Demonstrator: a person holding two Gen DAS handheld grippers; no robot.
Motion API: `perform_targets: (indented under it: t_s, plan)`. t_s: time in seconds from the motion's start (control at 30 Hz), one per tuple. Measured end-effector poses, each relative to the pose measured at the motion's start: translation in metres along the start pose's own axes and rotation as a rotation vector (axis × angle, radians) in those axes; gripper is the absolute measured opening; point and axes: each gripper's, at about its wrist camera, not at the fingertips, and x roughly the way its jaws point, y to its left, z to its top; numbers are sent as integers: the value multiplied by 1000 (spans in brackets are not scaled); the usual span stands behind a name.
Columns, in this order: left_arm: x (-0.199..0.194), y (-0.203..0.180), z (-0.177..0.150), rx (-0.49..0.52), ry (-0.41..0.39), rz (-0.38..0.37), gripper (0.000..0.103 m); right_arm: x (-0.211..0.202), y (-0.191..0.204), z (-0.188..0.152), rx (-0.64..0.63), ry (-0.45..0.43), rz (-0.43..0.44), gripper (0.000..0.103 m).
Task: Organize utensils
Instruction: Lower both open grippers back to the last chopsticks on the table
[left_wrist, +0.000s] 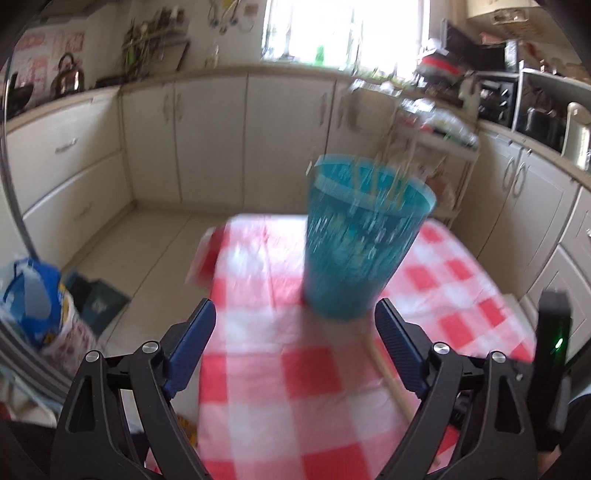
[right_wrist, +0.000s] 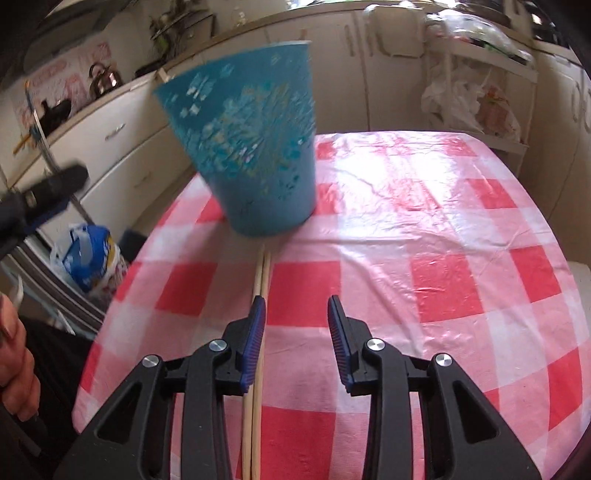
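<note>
- Red-and-white checked plastic tablecloth (right_wrist: 424, 229), glossy and creased, covering the table.
- Cream kitchen cabinets with metal handles (left_wrist: 207, 136) along the far wall.
- Dark metal kettle (left_wrist: 68, 75) on the worktop at the left.
- Blue-and-white plastic bag (left_wrist: 31, 295) on the pale tiled floor (left_wrist: 147, 251) beside the table.
- Bright window (left_wrist: 343, 26) above the worktop.
- White wire shelf rack holding plastic bags (right_wrist: 476, 99) behind the table.
- Black microwave oven (left_wrist: 495, 98) on the right counter.

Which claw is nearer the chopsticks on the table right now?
Right. The right claw is open with its left finger right beside the chopsticks. The left claw is open around the cup, the chopsticks beside its right finger.
</note>
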Motion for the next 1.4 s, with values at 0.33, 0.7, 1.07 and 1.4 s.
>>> perform_targets:
  t_s: [0.33,0.7,1.07,1.4]
  plan:
    - [16,4,-38,4,118,6,84,16,17,-5,-94,54,-87,35]
    - [32,-20,-40,41,168,-19,84,7,5,-3,-43,35,-3,35]
    - [36,-20,-46,42,196,-18,84,14,20,-4,-158,91,-84,35]
    - [76,-64,-38,110,246,-40,84,10,-37,4,30,118,-91,9]
